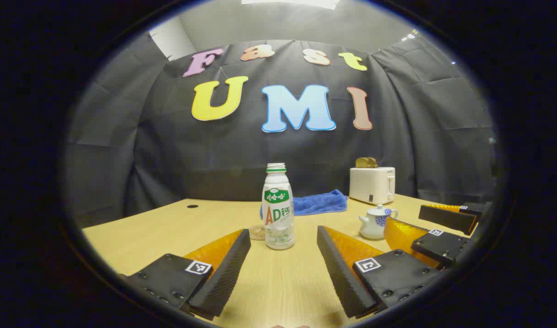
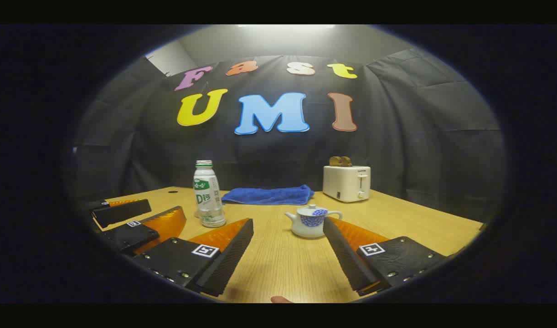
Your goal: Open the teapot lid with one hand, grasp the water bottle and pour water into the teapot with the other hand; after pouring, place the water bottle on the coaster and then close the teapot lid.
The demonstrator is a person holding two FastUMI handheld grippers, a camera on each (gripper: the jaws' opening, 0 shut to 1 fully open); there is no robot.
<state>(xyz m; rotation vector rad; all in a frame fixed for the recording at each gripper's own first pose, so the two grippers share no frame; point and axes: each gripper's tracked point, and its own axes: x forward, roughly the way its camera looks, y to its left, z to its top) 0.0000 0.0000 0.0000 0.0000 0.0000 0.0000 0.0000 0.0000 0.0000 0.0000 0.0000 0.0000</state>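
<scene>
Two grippers sit low over the wooden table, and I hold both with their fingers spread wide and nothing between them. Straight ahead of my left gripper, just past its fingertips, the water bottle stands upright with no cap; a little clear water shows at its base, though the label hides the rest. Behind the bottle's left side lies the coaster, partly covered by it. Ahead of my right gripper, slightly right of centre, sits the small white teapot, lid on, so I cannot tell what is inside. Farther off lie a blue cloth and a white toaster with bread in its slots.

I judge nothing is started yet. The risks: an open bottle could tip and spill if one finger nudges it before the other closes, and the teapot's small lid knob could slip from a poorly centred pinch
</scene>
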